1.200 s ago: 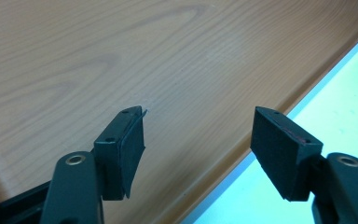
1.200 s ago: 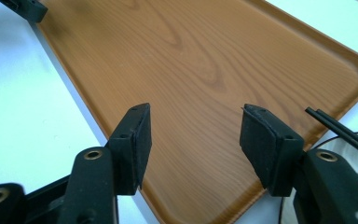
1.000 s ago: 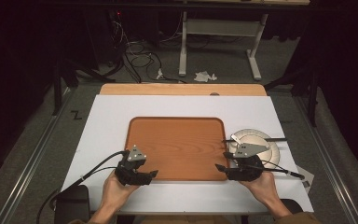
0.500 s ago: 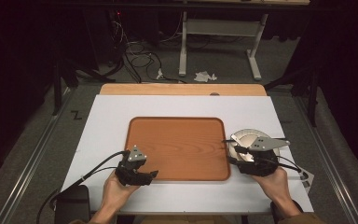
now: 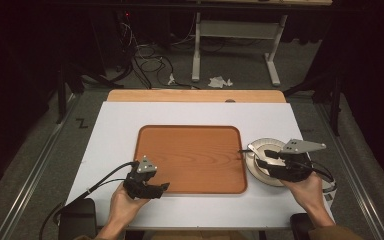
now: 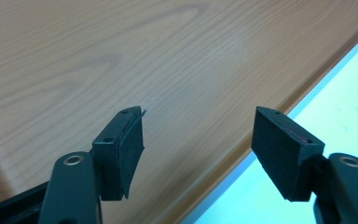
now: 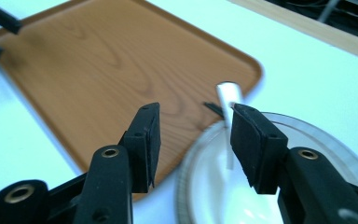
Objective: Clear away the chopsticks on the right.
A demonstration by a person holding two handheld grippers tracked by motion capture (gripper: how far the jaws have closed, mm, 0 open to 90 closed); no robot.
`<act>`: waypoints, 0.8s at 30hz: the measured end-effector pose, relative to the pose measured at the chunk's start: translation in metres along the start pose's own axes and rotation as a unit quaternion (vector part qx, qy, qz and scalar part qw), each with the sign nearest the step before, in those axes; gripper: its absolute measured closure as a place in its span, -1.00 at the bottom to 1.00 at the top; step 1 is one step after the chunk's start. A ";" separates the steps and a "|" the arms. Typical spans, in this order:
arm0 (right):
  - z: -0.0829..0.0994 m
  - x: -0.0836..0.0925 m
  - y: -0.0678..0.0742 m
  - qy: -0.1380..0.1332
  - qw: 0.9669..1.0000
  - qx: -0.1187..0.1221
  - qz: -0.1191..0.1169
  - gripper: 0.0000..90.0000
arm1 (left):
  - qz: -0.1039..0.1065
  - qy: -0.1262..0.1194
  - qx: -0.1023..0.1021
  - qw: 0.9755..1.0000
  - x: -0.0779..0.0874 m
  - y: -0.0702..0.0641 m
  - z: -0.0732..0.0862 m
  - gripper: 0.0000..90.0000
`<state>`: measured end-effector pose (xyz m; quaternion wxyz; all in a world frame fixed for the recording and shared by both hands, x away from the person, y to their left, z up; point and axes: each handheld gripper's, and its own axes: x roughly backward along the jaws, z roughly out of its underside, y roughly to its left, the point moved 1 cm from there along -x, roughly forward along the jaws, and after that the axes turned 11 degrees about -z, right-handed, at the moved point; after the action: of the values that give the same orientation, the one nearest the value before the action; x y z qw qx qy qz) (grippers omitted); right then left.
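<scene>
Wooden tray [image 5: 190, 157] sits mid-table, the landmark. Plate [image 5: 260, 172] lies just right of the tray, a white spoon-like utensil [image 7: 227, 100] resting on it toward the tray. Right gripper [image 5: 267, 159] hovers over the plate; its jaws have just been closing, nothing gripped yet. Left gripper [image 5: 162, 187] hangs released at the tray's near-left edge. Risk: pads could clip the plate rim or nudge the utensil off.
</scene>
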<state>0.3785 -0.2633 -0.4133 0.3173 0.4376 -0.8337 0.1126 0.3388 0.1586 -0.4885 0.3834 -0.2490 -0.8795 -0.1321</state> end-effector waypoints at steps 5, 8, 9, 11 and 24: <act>-0.004 0.016 -0.017 -0.001 1.000 -0.004 0.030 0.23 | 0.003 0.002 -0.003 1.000 0.000 0.000 0.000 -0.25; -0.005 0.024 -0.031 0.002 0.999 -0.010 0.044 0.28 | 0.001 0.004 -0.002 1.000 -0.001 0.000 0.000 -0.25; -0.006 0.025 -0.035 0.004 0.999 -0.008 0.050 0.29 | 0.000 0.003 -0.003 1.000 -0.001 0.000 0.000 -0.25; -0.006 0.027 -0.041 0.010 0.998 -0.012 0.057 0.31 | 0.000 0.002 -0.003 1.000 0.000 0.000 0.000 -0.26; -0.005 0.025 -0.085 0.052 0.994 -0.043 0.083 0.53 | -0.001 0.005 -0.003 1.000 -0.001 0.001 0.000 -0.26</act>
<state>0.4381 -0.3279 -0.4012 0.3680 0.3463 -0.8538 0.1252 0.3394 0.1589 -0.4891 0.3873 -0.2483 -0.8773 -0.1364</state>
